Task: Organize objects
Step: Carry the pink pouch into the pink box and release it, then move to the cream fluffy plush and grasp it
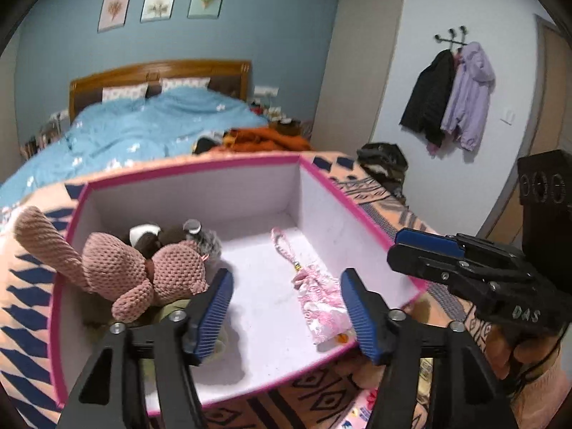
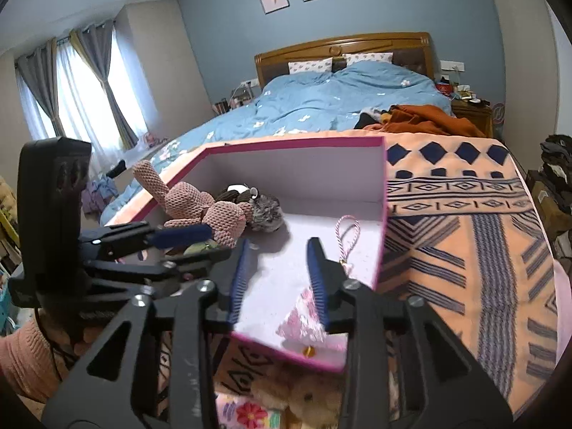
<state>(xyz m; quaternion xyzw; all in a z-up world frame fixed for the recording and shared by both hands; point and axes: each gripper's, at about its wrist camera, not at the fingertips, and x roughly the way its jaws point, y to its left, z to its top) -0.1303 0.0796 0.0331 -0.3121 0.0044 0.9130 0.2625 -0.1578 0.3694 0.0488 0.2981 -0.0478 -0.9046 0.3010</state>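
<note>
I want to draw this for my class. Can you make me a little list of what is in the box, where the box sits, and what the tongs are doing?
box: pink-rimmed box, open, white inside
box sits on: orange patterned blanket at the foot of the bed
on one side of the box: knitted pink bunny on top of other soft toys, one ear hanging over the rim
on the other side: pink pouch with a cord loop, lying flat
left tongs: open, over the box, holding nothing
right tongs: open, over the box, by the pouch
</note>
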